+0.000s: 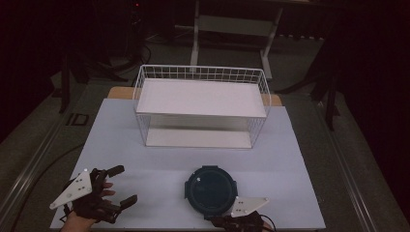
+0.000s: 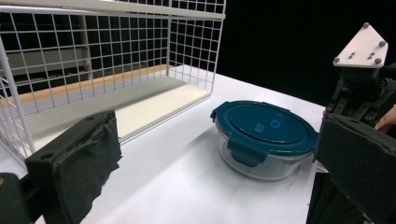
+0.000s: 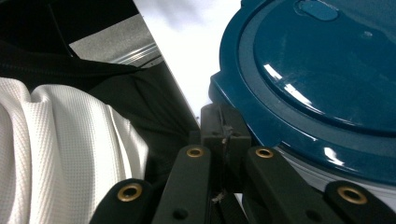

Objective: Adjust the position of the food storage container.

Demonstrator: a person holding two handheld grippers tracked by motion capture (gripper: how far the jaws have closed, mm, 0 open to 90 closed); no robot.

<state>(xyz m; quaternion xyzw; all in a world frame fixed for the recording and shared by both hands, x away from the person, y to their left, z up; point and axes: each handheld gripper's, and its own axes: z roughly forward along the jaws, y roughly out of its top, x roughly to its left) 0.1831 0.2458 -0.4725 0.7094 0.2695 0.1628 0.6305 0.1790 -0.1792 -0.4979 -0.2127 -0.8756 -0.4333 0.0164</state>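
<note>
The round glass container [image 1: 211, 190] with the dark blue lid [image 2: 264, 128] sits on the white table [image 1: 145, 164] near the front edge, in front of the white wire basket [image 1: 201, 104]. The right gripper [image 3: 223, 135] has its jaws pressed together, with nothing between them, and its tips are just beside one of the lid's latches, probably to flip it open. The left gripper [image 1: 123, 185] waits well apart at the left with jaws spread and empty, seemingly ready to steady the container. The basket stands behind, well apart, and nothing lies in the way.
</note>
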